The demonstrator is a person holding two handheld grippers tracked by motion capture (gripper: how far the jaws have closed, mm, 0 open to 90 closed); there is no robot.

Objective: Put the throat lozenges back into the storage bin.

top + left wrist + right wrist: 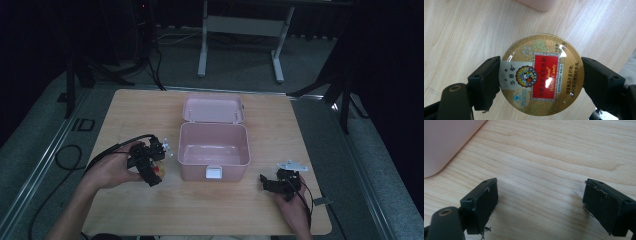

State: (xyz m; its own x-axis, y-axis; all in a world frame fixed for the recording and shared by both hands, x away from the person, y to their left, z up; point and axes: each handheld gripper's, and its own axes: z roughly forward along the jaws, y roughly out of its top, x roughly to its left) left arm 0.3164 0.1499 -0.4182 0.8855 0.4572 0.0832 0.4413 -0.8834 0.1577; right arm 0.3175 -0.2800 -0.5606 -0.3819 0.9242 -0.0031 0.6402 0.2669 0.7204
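A round gold candy tin with a red label (541, 75) is gripped at its rim between the two black jaws of the left claw (540, 83), held just above the light wooden surface (280, 130). In the high view the left claw (150, 162) is seen near the left edge of the surface, just beside the left wall of the open pink plastic box (214, 150), whose lid is folded back toward the far edge. The right claw (540, 205) is held open with nothing between its jaws, low over bare wood near the box's front right corner, toward the near right corner of the surface (282, 184).
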